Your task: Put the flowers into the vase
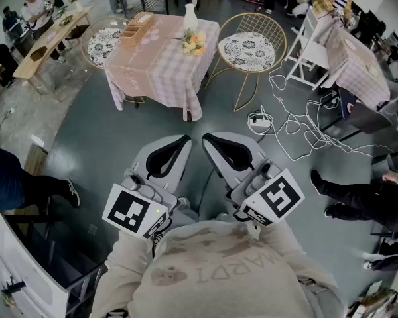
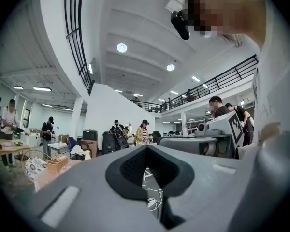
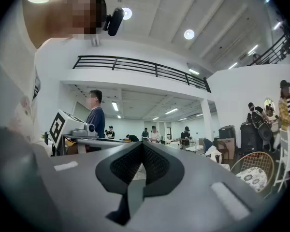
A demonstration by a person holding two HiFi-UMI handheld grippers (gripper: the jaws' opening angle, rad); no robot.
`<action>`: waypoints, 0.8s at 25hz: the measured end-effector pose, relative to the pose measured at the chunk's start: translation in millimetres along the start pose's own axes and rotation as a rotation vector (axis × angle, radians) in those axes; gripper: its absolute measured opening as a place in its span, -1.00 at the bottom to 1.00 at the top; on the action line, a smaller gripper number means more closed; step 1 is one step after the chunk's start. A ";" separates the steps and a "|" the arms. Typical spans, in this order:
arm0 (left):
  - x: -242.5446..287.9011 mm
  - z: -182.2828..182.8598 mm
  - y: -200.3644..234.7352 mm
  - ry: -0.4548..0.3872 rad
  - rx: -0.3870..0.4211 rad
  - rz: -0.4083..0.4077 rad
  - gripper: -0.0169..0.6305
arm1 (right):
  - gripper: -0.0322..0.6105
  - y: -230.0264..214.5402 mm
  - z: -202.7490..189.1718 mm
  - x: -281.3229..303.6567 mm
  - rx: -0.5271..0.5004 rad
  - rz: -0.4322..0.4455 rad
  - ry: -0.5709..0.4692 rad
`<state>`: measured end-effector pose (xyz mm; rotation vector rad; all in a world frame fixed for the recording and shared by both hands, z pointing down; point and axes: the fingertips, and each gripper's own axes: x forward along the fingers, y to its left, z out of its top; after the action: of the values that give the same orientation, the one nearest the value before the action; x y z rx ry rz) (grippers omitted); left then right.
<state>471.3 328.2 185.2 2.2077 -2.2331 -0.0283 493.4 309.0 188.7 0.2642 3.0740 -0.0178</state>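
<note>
In the head view, the left gripper point(image 1: 177, 146) and the right gripper point(image 1: 214, 144) were held close to the person's chest, side by side and well apart from the work. The flowers point(image 1: 194, 42) lay on the table point(image 1: 152, 71) far ahead, just beside the upright white vase point(image 1: 190, 18). Loose cables point(image 1: 298, 134) sprawled over the floor to the right, and a wire chair point(image 1: 252, 45) stood against the table; a careless approach could probably snag a foot or bump the table and topple the vase.

In the left gripper view, the left gripper point(image 2: 147, 151) had its fingers closed tip to tip on nothing, with a wooden box point(image 2: 57, 164) far off. Reaching the stems like that would likely shove the flowers aside instead of taking them.

In the right gripper view, the right gripper point(image 3: 142, 146) was likewise pressed shut and empty; if it steadied the vase too hard, the narrow vase could tip
</note>
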 end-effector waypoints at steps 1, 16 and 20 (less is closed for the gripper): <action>1.3 -0.6 -0.1 0.000 -0.002 -0.002 -0.95 | -0.82 -1.0 -0.7 -0.5 0.000 0.000 0.000; 11.5 -3.5 11.3 0.010 0.008 -0.019 -0.95 | -0.82 -9.9 -4.8 9.9 0.008 -0.006 0.000; 14.7 -4.9 23.9 0.013 0.004 -0.019 -0.95 | -0.82 -15.2 -7.1 20.8 0.018 -0.010 0.003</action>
<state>447.2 313.8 190.2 2.2245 -2.2085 -0.0096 469.9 297.7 194.7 0.2504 3.0799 -0.0459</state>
